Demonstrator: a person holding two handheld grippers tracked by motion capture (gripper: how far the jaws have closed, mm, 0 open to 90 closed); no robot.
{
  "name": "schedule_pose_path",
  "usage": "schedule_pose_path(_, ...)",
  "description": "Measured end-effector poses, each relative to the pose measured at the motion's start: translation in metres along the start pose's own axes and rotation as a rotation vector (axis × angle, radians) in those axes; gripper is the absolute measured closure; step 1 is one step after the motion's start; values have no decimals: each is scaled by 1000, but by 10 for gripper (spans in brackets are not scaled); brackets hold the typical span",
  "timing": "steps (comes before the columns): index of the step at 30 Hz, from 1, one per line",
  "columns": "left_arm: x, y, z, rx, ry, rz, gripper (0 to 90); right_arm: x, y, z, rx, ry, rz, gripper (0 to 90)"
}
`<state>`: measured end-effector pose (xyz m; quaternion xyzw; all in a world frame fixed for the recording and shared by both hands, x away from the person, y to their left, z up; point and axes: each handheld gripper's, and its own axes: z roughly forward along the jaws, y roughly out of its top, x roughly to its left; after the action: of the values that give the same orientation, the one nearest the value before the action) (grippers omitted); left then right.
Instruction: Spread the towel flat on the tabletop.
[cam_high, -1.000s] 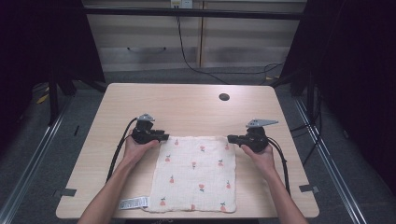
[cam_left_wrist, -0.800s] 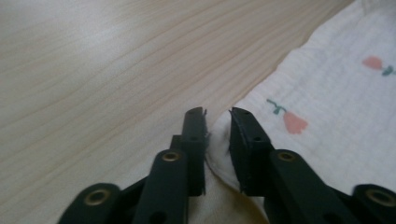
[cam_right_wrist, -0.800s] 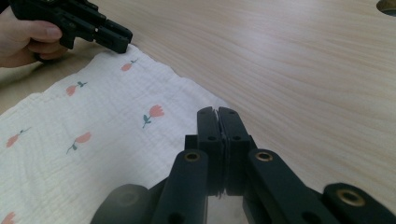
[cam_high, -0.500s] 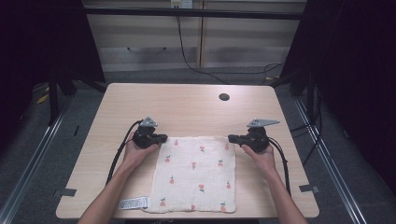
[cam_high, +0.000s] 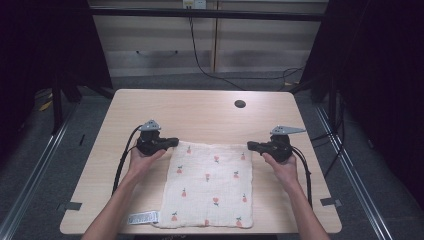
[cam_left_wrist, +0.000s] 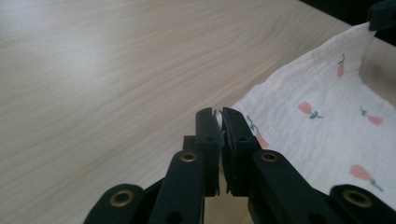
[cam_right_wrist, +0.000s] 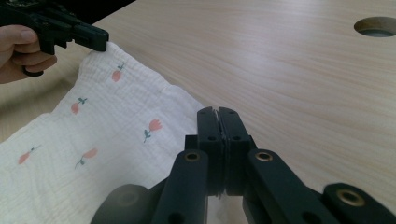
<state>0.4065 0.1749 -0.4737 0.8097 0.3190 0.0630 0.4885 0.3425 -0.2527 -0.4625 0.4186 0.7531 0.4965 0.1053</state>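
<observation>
the white muslin cloth (cam_high: 210, 185) with small orange tulip prints lies flat on the wooden table (cam_high: 200, 112), and each of its two far corners sits between a pair of jaws. the left gripper (cam_high: 172, 142) has just been closing, and its jaws are now clenched on the cloth's far left corner; in the left gripper view a sliver of white fabric (cam_left_wrist: 218, 119) shows pinched between the tips, with the rest of the cloth spreading away to the right of the jaws. the right gripper (cam_high: 251, 145) is clamped on the far right corner; in the right gripper view its jaws (cam_right_wrist: 218, 116) meet with the cloth running off to their left and beneath them. between the two grips the far edge of the cloth lifts slightly off the table. a round hole (cam_high: 240, 104) in the tabletop lies beyond the right jaws, well apart from them.
</observation>
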Motion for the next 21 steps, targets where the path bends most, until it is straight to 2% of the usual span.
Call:
schedule_pose_path(3, 0, 3, -5, -16, 1, 4, 863, -1, 3, -5, -30, 0, 10, 891)
schedule_pose_path(8, 0, 8, -12, -48, -12, 5, 863, -1, 5, -9, -38, -4, 13, 891)
schedule_pose_path(12, -2, 12, -16, -67, -17, 11, 863, -1, 9, -16, -68, -4, 11, 891)
schedule_pose_path(17, -1, 17, -23, -95, -23, -4, 863, -1, 15, -26, -94, -13, 5, 891)
schedule_pose_path(19, -3, 21, -25, -96, -19, 22, 863, -1, 20, -29, -107, -12, -4, 891)
schedule_pose_path(21, -5, 25, -28, -111, -22, 23, 863, 0, 24, -30, -122, -10, -4, 892)
